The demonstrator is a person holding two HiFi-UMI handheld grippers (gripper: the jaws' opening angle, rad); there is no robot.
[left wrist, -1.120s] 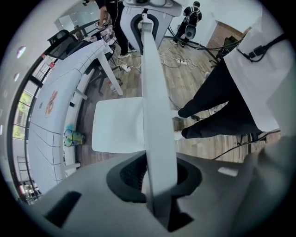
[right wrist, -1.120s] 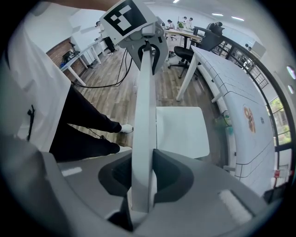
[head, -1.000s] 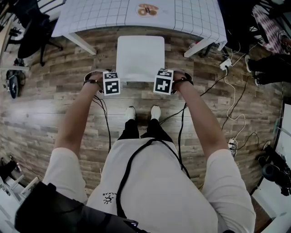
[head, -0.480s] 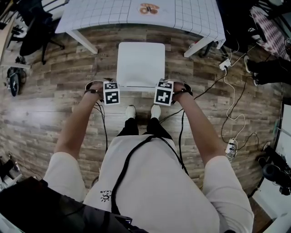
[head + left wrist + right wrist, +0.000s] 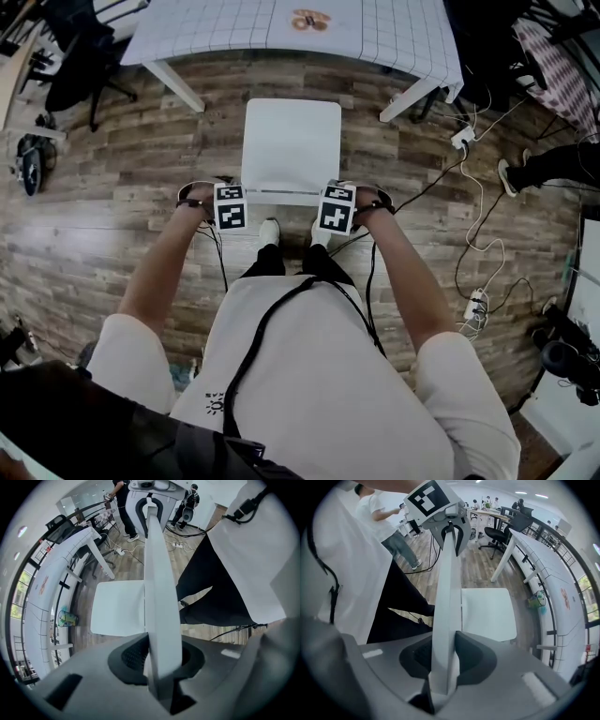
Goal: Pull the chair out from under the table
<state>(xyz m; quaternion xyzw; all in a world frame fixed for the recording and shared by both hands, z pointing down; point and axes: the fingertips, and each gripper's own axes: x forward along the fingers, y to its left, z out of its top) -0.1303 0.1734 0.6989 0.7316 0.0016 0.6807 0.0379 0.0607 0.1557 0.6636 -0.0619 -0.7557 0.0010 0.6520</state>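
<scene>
left gripper (image 5: 231, 208) and right gripper (image 5: 337, 210) both clamp the chair (image 5: 291, 145) by its stiff backrest top; the seat lies clear of the table (image 5: 234, 28) at 12 o'clock (probably light, slides easily).

Head camera looks steeply down onto the chair (image 5: 291, 141) and desk (image 5: 375, 37). Cameras on the left hand-held gripper (image 5: 231, 207) and right hand-held gripper (image 5: 337, 209) look down close along the backrest (image 5: 159, 597) from opposite ends. All three views share the seat (image 5: 487, 613).

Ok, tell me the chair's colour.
White; the chair shows best in the head view.
</scene>
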